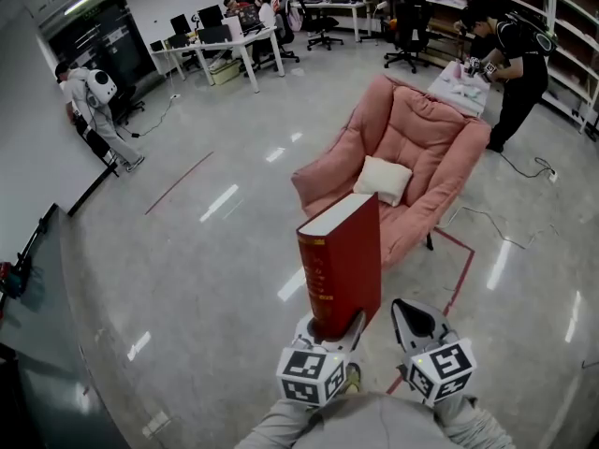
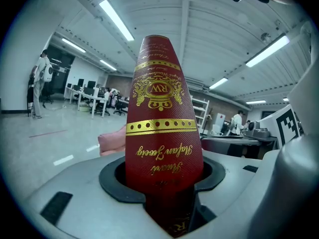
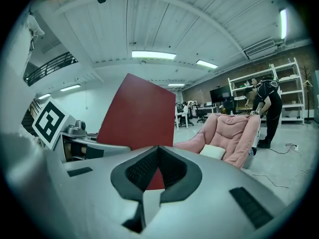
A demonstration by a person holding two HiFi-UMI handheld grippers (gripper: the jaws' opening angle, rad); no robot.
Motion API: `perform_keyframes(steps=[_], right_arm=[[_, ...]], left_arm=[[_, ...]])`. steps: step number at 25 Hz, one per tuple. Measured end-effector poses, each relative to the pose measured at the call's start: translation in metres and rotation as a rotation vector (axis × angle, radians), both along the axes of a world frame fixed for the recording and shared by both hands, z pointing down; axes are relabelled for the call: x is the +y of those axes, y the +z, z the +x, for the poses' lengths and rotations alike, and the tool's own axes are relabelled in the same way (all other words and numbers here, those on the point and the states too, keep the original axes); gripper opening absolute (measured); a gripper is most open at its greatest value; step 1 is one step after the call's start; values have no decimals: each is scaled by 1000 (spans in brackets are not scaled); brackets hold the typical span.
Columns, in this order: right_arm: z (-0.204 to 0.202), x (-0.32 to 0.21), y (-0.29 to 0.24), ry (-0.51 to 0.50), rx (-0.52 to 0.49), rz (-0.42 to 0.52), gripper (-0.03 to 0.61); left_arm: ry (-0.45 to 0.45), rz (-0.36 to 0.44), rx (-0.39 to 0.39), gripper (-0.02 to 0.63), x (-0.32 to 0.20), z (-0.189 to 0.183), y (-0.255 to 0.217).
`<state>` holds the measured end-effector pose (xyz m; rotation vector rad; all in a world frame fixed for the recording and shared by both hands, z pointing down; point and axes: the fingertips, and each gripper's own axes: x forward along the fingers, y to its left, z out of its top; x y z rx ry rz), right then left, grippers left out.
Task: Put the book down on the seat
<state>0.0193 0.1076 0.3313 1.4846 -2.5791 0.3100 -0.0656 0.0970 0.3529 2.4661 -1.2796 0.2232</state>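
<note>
A thick red book [image 1: 342,265] with gold lettering stands upright in my left gripper [image 1: 332,330], which is shut on its lower end. In the left gripper view the spine [image 2: 162,118] rises between the jaws of the left gripper [image 2: 164,183] and fills the middle. My right gripper [image 1: 404,309] hangs just right of the book with its jaws together and nothing in them. In the right gripper view, the right gripper [image 3: 158,151] has the book's cover [image 3: 139,116] to its left. A pink armchair [image 1: 421,138] stands ahead on the floor, a white cushion [image 1: 382,180] on its seat.
A person [image 1: 515,64] stands by a table and shelves behind the armchair, another person [image 1: 94,101] at the far left. Desks and office chairs [image 1: 220,45] line the back. Red tape [image 1: 463,269] and a cable [image 1: 487,218] lie on the floor by the armchair. A dark surface [image 1: 37,344] borders the left.
</note>
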Motion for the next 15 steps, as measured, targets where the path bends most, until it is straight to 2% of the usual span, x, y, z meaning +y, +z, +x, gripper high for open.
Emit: perform_keyframes(steps=[15], right_arm=[[-24, -64, 11, 36, 12, -19, 5]], left_arm=[[40, -25, 2, 241, -64, -24, 12]])
